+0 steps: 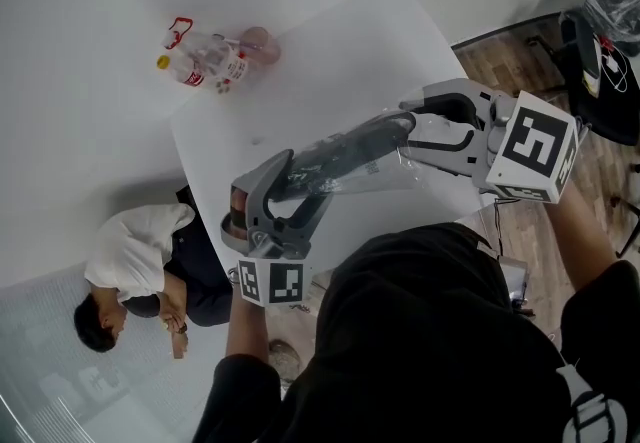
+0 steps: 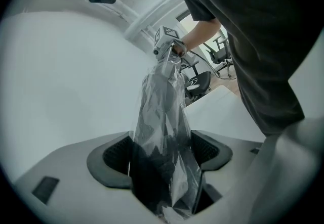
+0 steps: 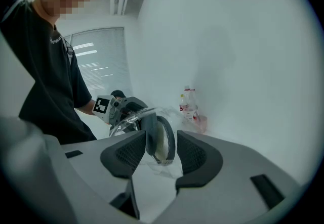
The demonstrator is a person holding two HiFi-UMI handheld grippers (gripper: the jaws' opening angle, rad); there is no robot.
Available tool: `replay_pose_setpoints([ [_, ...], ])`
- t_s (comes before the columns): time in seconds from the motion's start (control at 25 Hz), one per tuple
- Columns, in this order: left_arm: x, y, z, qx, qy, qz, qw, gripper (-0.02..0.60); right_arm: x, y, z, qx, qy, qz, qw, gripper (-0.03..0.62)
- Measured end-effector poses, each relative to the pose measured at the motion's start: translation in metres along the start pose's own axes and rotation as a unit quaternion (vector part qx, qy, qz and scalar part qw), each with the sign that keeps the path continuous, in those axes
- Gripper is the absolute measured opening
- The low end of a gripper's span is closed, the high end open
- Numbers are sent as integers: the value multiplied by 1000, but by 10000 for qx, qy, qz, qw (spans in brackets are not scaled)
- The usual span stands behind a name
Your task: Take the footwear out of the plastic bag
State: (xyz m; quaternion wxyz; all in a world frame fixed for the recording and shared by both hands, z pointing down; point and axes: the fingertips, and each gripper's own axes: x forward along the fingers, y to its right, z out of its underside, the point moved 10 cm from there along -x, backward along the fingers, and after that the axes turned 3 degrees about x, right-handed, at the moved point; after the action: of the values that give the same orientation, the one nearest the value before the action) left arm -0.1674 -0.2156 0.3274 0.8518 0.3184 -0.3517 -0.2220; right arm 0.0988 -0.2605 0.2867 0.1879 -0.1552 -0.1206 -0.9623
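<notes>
Left gripper view, left tool [image 2: 163, 153]: pinching one end of the plastic bag [image 2: 161, 91].
Right tool [image 3: 161, 153]: spread, with the bag's other end between its pads, not clamped.
Footwear [image 1: 345, 153]: dark, inside the bag, between both tools.
Surface [image 1: 300, 71]: white, under the bag.
Bottles [image 1: 205, 59]: well beyond the bag, at the surface's far corner.

The plastic bag [image 2: 164, 101] blurs the dark footwear [image 2: 152, 170] inside; labels on the bottles [image 1: 210, 61] are unreadably small.
</notes>
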Motion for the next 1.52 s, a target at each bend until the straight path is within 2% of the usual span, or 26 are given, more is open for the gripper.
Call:
replay_pose_setpoints([
  [0.16, 5, 4, -1, 175, -18, 44, 9998, 368, 7, -1, 2, -239, -302, 71, 9992, 189],
  [0.4, 12, 5, 2, 421, -153, 113, 9989, 365, 23, -13, 2, -583, -974, -589, 9918, 187],
  [0.48, 13, 6, 2, 426, -121, 132, 9989, 364, 30, -15, 4, -731, -1073, -568, 9899, 185],
  [0.52, 14, 7, 2, 405, -112, 140, 9990, 362, 34, -15, 5, -789, -1080, -491, 9898, 158],
  [0.56, 14, 8, 2, 349, -107, 157, 9992, 362, 36, -16, 5, -852, -1072, -403, 9898, 121],
  [0.72, 10, 0, 13, -251, -113, 223, 9994, 364, 33, -19, 4, -1102, -922, -169, 9895, 93],
  [0.8, 4, -12, 26, -621, -276, 184, 9975, 364, 30, -19, 2, -1389, -914, 38, 9861, 89],
  [0.88, -1, -25, 42, -1045, -551, 178, 9928, 395, 26, -18, 0, -1792, -973, 295, 9785, 84],
  [0.96, -2, -36, 52, -1340, -824, 334, 9870, 423, 21, -18, -4, -2234, -1067, 443, 9679, 83],
  [1.0, -1, -39, 55, -1372, -917, 482, 9851, 435, 20, -19, -6, -2461, -1104, 458, 9619, 83],
  [1.08, 5, -37, 55, -1248, -1042, 878, 9828, 454, 21, -25, -11, -2860, -1118, 378, 9509, 83],
  [1.2, 24, -23, 47, -763, -1280, 1478, 9777, 479, 25, -37, -15, -3289, -1032, 132, 9386, 83],
  [1.28, 33, -14, 44, -531, -1387, 1657, 9749, 480, 27, -44, -18, -3456, -919, -22, 9339, 83],
  [1.36, 38, -9, 42, -740, -1288, 1753, 9733, 480, 26, -51, -22, -3543, -738, -178, 9321, 83],
  [1.44, 41, -7, 42, -976, -1248, 1830, 9703, 476, 24, -53, -26, -3549, -631, -252, 9324, 83],
  [1.48, 41, -7, 43, -944, -1308, 1836, 9697, 470, 22, -52, -27, -3535, -629, -251, 9330, 85],
  [1.52, 40, -7, 43, -852, -1373, 1773, 9708, 381, 21, -52, -28, -3519, -645, -231, 9335, 89],
])
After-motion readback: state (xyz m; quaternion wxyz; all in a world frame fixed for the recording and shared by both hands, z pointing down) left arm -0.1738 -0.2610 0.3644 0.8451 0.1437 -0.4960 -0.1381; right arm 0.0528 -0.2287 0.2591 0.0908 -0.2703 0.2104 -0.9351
